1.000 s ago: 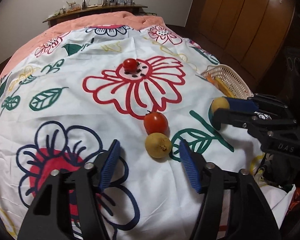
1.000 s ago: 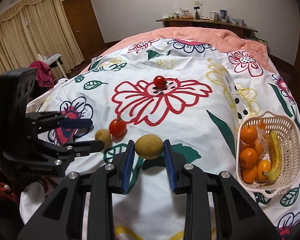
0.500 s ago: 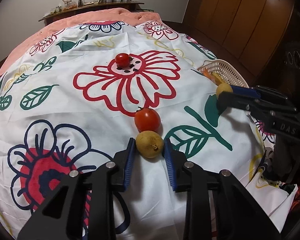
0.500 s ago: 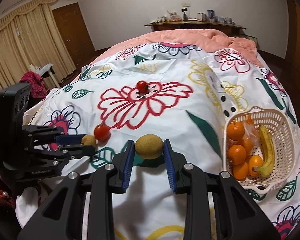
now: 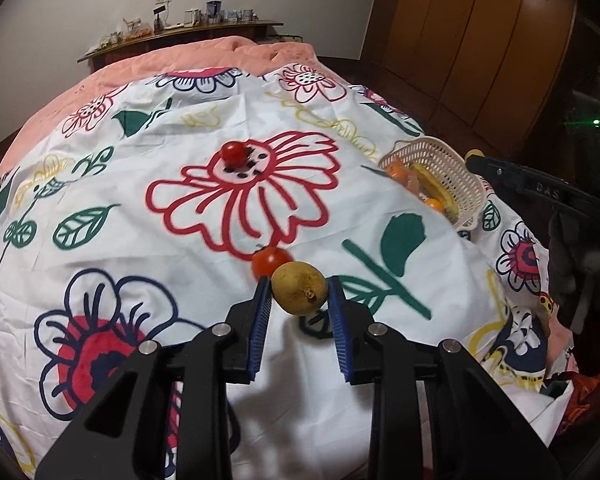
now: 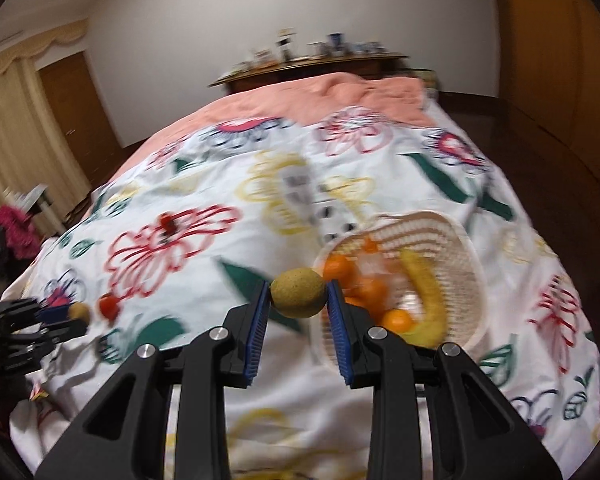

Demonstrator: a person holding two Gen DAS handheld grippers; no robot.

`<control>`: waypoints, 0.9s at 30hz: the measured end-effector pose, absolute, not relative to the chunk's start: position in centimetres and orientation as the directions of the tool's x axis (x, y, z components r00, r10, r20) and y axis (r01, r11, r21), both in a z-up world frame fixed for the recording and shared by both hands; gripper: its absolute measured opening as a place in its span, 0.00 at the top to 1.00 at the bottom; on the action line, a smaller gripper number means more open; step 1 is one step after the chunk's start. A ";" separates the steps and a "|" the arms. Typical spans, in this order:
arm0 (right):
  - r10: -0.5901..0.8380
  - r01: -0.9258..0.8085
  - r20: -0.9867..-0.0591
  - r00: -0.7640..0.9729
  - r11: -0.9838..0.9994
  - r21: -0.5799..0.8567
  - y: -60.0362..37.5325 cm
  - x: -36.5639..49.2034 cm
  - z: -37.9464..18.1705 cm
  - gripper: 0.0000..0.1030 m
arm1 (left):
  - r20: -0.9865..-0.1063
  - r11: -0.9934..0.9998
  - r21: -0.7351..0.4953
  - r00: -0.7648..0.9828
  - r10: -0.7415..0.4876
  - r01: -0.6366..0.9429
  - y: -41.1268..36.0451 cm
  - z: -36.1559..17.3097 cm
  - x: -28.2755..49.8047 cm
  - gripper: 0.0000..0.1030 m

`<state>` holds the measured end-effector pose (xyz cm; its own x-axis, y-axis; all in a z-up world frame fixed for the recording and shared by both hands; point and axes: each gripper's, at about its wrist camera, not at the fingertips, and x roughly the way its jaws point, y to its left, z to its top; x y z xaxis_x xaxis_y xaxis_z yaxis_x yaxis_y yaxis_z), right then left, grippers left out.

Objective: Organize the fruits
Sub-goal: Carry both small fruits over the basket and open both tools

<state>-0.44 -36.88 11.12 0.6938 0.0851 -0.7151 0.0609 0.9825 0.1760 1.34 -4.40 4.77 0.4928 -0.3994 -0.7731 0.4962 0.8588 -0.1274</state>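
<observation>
- Altogether two kiwis show: the first kiwi (image 5: pixel 299 288) sits clamped between the blue pads of the left gripper (image 5: pixel 299 300), lifted just clear of the flowered bedsheet (image 5: pixel 204 96).
- The second kiwi (image 6: pixel 298 293) is pinched in the right gripper (image 6: pixel 298 306), held in the air at the near rim of the basket.
- Two tomatoes lie on the sheet: the near tomato (image 5: pixel 270 261) just behind the left gripper's kiwi, the far tomato (image 5: pixel 233 152) on the red flower's centre, well apart from it.
- One white basket (image 6: pixel 456 256) stands on the sheet's right side; it holds one banana (image 6: pixel 424 292) and several oranges (image 6: pixel 336 267), blurred, so their count is unclear.
</observation>
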 end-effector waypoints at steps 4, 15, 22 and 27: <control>0.022 0.158 -0.719 0.695 0.971 0.181 -40.4 -0.8 10.5 0.71 | -0.771 0.853 -0.122 0.493 -0.403 0.507 -5.4 5.1 1.4 0.71; -0.051 0.301 -0.726 0.686 0.928 0.220 -46.7 -1.4 8.6 0.71 | -0.761 0.825 -0.092 0.494 -0.419 0.558 -9.0 6.6 1.5 0.71; -0.056 0.325 -0.725 0.686 0.916 0.237 -47.8 -1.3 7.8 0.70 | -0.758 0.809 -0.082 0.490 -0.430 0.582 -10.6 7.2 1.3 0.71; -0.064 0.342 -0.721 0.690 0.907 0.247 -48.4 -1.6 7.8 0.70 | -0.759 0.803 -0.078 0.487 -0.432 0.591 -11.3 7.3 1.3 0.71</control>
